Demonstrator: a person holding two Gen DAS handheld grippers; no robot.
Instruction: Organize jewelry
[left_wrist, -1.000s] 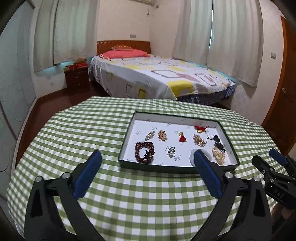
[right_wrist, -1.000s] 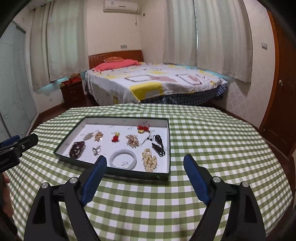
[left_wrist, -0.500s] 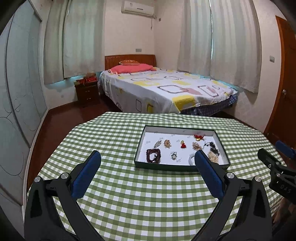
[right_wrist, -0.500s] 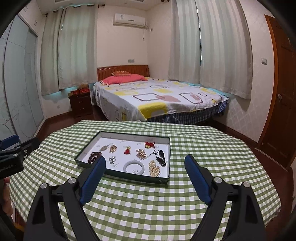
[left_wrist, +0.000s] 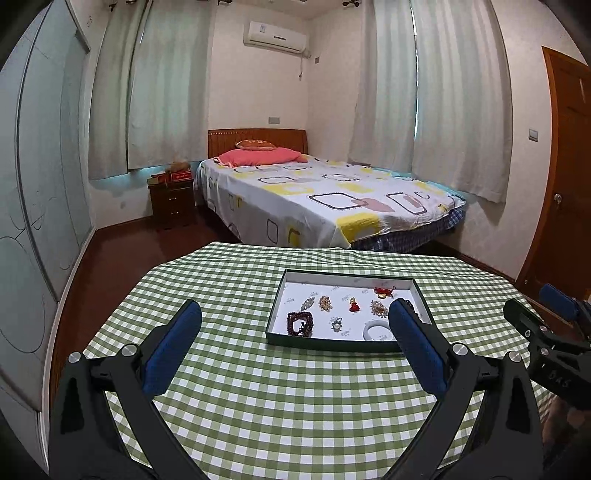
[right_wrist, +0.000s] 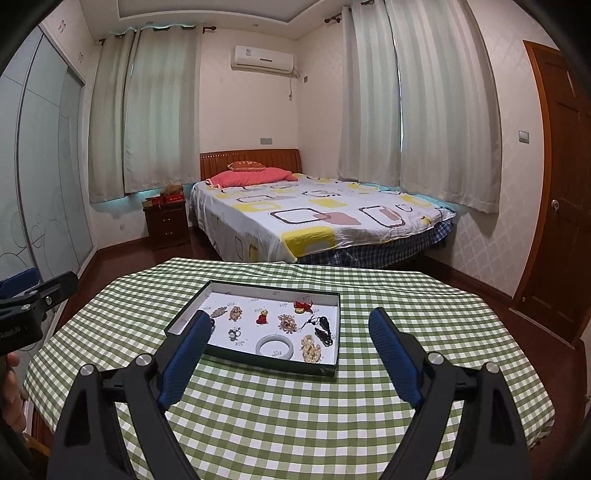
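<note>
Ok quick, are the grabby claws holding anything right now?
Left gripper: open, holding nothing.
Right gripper: open, holding nothing.

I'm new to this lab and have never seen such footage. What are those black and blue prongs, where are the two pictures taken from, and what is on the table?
No robot here: a person holds a hand-operated claw in each hand, each with a camera looking along its fingers. One picture comes from the left claw, the other from the right claw. The blue pads are fingertips; both claws are open and hold nothing. On the checked tablecloth sits a shallow tray of jewelry, including a pale bangle, a dark bead bracelet and a small red charm.
</note>
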